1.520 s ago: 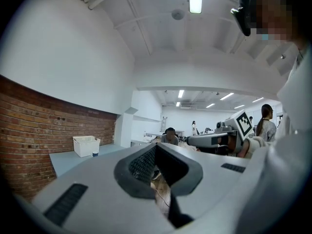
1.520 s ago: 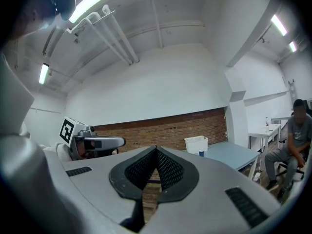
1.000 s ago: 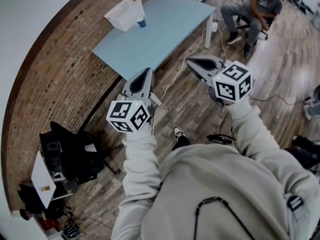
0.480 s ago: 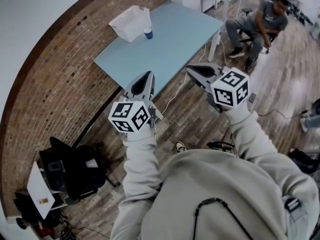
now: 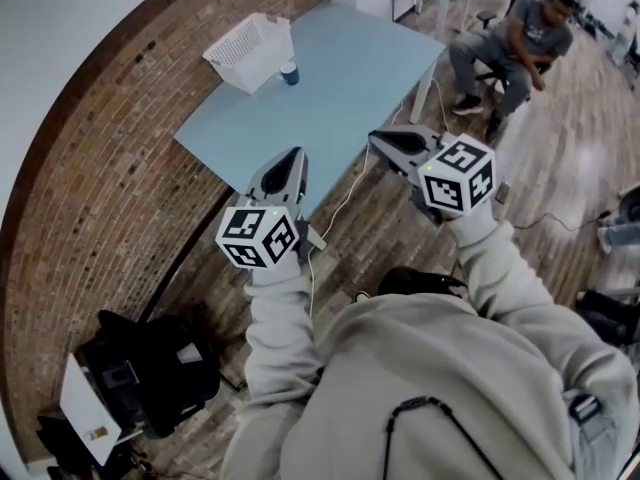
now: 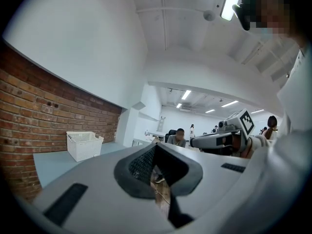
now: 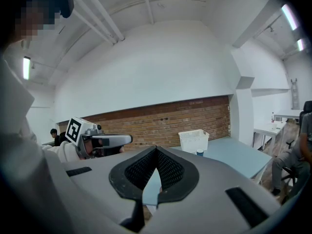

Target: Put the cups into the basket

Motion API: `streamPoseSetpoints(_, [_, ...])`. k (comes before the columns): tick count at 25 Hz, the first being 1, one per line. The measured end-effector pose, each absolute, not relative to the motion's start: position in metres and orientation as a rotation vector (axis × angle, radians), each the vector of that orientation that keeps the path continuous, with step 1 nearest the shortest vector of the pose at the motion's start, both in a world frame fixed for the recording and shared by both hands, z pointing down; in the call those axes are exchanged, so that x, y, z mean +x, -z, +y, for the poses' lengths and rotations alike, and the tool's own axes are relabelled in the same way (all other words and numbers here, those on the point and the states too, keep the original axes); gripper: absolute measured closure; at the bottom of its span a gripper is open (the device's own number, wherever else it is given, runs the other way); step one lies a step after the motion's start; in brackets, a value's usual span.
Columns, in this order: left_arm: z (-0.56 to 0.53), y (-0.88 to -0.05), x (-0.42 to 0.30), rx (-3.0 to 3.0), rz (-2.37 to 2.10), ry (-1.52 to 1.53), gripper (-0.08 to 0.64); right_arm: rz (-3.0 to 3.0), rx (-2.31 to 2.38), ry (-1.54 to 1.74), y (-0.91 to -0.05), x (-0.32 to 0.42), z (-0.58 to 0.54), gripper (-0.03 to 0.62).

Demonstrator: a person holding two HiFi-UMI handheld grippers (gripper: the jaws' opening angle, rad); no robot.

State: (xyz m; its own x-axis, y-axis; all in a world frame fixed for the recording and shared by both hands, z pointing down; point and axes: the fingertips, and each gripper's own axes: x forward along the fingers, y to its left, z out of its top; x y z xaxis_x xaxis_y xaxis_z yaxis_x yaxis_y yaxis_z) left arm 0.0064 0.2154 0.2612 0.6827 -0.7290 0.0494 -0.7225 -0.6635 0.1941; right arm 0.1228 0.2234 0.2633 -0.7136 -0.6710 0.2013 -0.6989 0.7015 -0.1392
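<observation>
A white slatted basket (image 5: 252, 50) stands at the far left corner of a light blue table (image 5: 340, 88), with a blue cup (image 5: 289, 73) beside it on the tabletop. My left gripper (image 5: 292, 158) and right gripper (image 5: 378, 140) are held level in the air short of the table's near edge, both far from the cup. In the left gripper view the basket (image 6: 84, 144) shows far off past my left gripper (image 6: 155, 147), whose tips meet with nothing between them. In the right gripper view the basket (image 7: 193, 141) and cup (image 7: 200, 153) lie beyond my shut, empty right gripper (image 7: 156, 151).
A brick wall (image 5: 110, 168) runs along the table's left side. A person (image 5: 505, 43) sits on a chair past the table's right end. A cable (image 5: 345, 193) trails over the wooden floor. A black chair with bags (image 5: 150, 363) stands at lower left.
Both grippers have travelled forward with the person toward the table. The table's near edge now lies closer to the jaw tips. Neither jaw has opened.
</observation>
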Motion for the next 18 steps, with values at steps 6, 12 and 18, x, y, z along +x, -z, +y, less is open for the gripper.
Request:
streamPoseSetpoints(6, [0.168, -0.248, 0.004, 2.724, -1.192, 0.067, 0.565, -2.783, 1.146, -0.256, -0.249, 0.124, 0.174, 0.588])
streamPoseSetpoints(12, [0.098, -0.248, 0.009, 2.73, -1.209, 0.048, 0.565, -2.812, 1.089, -0.239, -0.251, 0.121, 0.101, 0.588])
streamPoseSetpoints(18, [0.009, -0.229, 0.02, 2.778, -1.331, 0.026, 0.565, -2.822, 1.037, -0.254, -0.252, 0.133, 0.011, 0.588])
